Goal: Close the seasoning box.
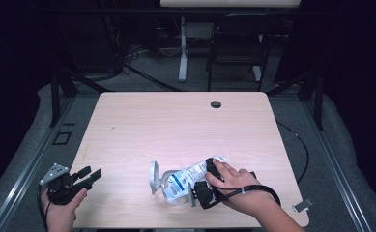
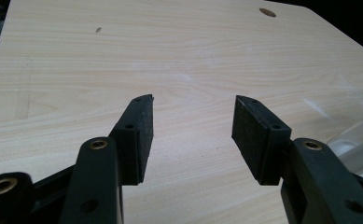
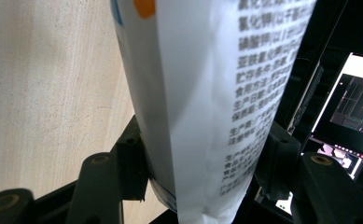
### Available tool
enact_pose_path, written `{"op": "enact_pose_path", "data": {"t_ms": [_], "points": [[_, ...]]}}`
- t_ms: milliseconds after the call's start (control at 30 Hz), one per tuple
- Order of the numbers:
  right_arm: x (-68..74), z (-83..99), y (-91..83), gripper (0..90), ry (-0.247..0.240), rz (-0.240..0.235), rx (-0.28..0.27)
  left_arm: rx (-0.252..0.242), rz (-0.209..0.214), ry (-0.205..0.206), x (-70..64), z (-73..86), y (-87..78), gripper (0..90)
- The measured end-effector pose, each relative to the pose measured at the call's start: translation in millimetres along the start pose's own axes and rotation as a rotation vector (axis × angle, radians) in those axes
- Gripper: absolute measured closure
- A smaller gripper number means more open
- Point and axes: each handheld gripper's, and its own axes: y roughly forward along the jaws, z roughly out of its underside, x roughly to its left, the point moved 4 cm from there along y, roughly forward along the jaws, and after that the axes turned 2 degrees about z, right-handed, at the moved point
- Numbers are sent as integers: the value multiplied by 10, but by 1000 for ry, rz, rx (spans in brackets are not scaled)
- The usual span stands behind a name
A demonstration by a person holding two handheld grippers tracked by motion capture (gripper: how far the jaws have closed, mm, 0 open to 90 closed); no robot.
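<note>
The right gripper [image 3: 202, 172] has its jaws closed on a white printed pouch [image 3: 207, 93], the pads pressing its two faces, with rows of dark characters running down the film. In the high view this pouch [image 1: 188, 179] lies near the table's front edge, right of centre, its long axis slanting from the front left toward the back right. Its front-left end sits in or against a clear container [image 1: 157, 180] tipped on its side; what else it holds cannot be told. The right hand [image 1: 234, 186] lies over the gripper [image 1: 202, 186], forearm coming in from the front right corner. The left gripper [image 2: 193, 135] has its jaws wide apart over bare wood, holding nothing. It [image 1: 86, 176] hangs at the wooden table's [image 1: 176, 121] front left corner, gripped by the left hand [image 1: 62, 205], pointing right and toward the back
</note>
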Motion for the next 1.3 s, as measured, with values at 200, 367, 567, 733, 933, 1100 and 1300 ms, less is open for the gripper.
{"op": "enact_pose_path", "data": {"t_ms": [200,367,567,733,933,1100,1300], "points": [[3,-1,9,458,3,-1,-5,9,1,6,0,1,1,487],[0,-3,8,458,0,2,-4,7,0,4,4,3,5,488],[-6,-12,-3,460,-12,8,3,4,0,3,5,0,2,487],[-17,-14,-11,460,-23,10,13,1,0,1,3,-1,2,487],[-20,-17,-13,462,-28,14,15,-1,0,1,2,-4,-1,488],[-22,-17,-11,462,-28,13,14,-1,-3,1,6,-3,0,488],[-20,-18,-7,463,-23,14,7,-3,-2,1,6,-3,2,488]]}}
